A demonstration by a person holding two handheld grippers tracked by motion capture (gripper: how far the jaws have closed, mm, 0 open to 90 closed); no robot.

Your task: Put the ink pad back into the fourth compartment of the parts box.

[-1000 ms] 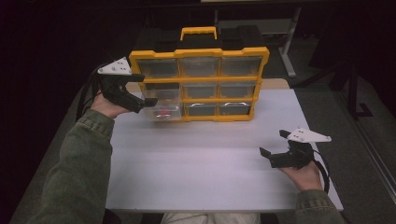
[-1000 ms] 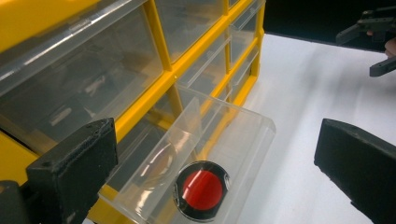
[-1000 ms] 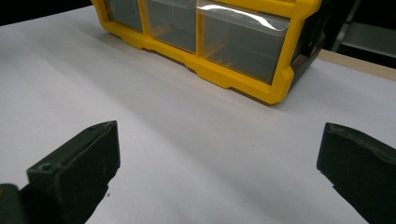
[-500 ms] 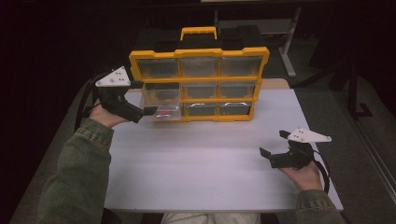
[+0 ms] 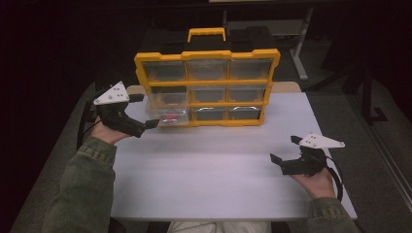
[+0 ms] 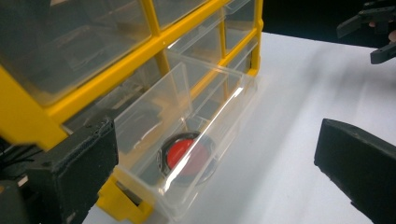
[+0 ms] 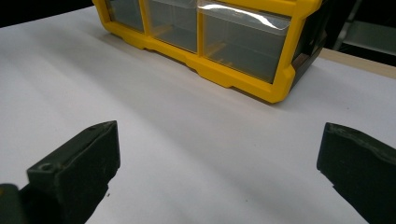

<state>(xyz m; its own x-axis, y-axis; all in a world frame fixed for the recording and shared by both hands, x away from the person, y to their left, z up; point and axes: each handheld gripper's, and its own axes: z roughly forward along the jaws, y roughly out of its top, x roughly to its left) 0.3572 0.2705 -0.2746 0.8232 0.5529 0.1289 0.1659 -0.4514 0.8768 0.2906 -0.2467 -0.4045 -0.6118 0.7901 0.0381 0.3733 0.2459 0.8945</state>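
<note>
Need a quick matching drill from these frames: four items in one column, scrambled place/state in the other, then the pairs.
Things:
1. clear drawer
2. red-topped round piece
3. left gripper
4. right gripper

Places or states:
A. open, over bare white table, apart from the yellow organizer
B. pulled out from the organizer's lower left
C. open, beside the pulled-out drawer's front
D. lying on the drawer's floor

Pairs: 1-B, 2-D, 3-C, 4-A
</note>
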